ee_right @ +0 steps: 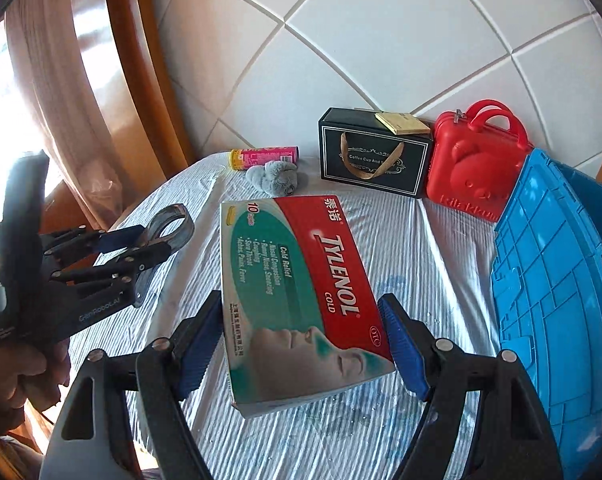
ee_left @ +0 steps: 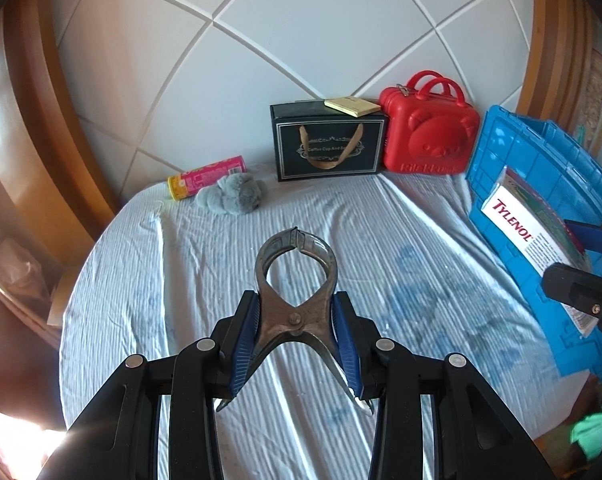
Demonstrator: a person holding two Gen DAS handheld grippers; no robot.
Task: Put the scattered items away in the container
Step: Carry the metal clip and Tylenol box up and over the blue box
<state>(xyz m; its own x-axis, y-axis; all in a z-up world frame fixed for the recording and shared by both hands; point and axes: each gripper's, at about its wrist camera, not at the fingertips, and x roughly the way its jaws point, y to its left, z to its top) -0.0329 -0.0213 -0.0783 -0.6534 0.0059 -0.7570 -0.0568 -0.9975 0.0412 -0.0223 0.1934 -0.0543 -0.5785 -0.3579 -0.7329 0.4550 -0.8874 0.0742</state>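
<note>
Right wrist view: your right claw point(ee_right: 303, 340) grips the Tylenol Cold box point(ee_right: 301, 300).
Your left claw point(ee_left: 297, 320) clamps metal pincers point(ee_left: 295, 280); blue crate point(ee_right: 557, 300) lies right of the box.

Both cameras sit close behind their fingers and look steeply down at the striped sheet point(ee_left: 229, 264). They share the black gift box point(ee_right: 375, 152) and headboard point(ee_left: 301, 32).

L gripper point(ee_left: 295, 320) tilted down, pads clamped on metal pincers point(ee_left: 295, 280), held above the bed. R gripper point(ee_right: 305, 340) tilted down too, pads pressed on both sides of Tylenol box point(ee_right: 301, 296). Hand point(ee_right: 17, 372) grips L handle.
</note>
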